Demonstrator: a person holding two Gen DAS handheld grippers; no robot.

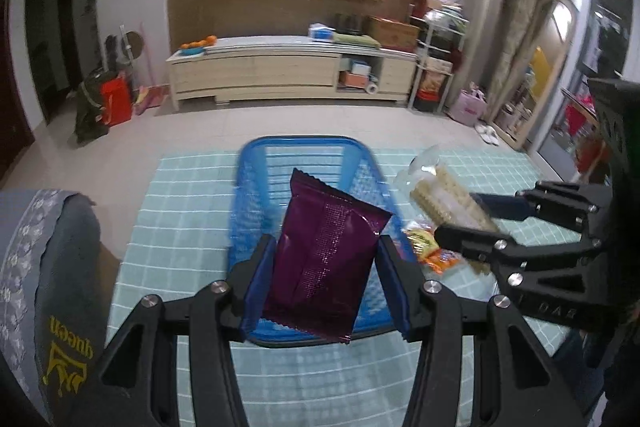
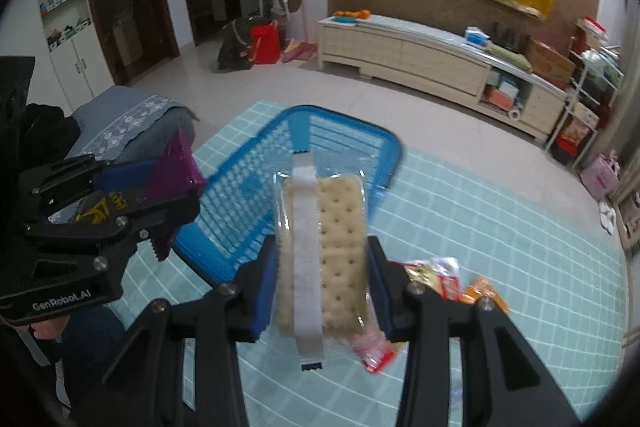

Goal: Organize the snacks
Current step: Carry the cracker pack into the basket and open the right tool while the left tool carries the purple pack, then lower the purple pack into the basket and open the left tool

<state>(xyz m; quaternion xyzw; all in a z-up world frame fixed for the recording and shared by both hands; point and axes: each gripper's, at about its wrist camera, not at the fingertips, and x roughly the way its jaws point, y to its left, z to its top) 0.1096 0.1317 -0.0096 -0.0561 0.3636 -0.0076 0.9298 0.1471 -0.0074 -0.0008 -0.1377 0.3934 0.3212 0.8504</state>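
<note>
My left gripper [image 1: 326, 283] is shut on a purple snack packet [image 1: 324, 255], held in the air above the near end of a blue plastic basket [image 1: 248, 187]. My right gripper [image 2: 322, 283] is shut on a clear pack of crackers [image 2: 342, 231], lifted just right of the basket [image 2: 240, 187]. Each gripper shows in the other's view: the right gripper [image 1: 464, 223] with the cracker pack [image 1: 440, 195], the left gripper [image 2: 168, 195] with the purple packet [image 2: 174, 167]. The basket's floor looks bare.
Several loose snack packets in red, orange and yellow [image 2: 448, 279] [image 1: 428, 247] lie on the pale green checked tablecloth [image 2: 500, 227] right of the basket. A grey cushioned seat [image 1: 48, 267] stands at the table's left. A cabinet [image 1: 280, 67] lines the far wall.
</note>
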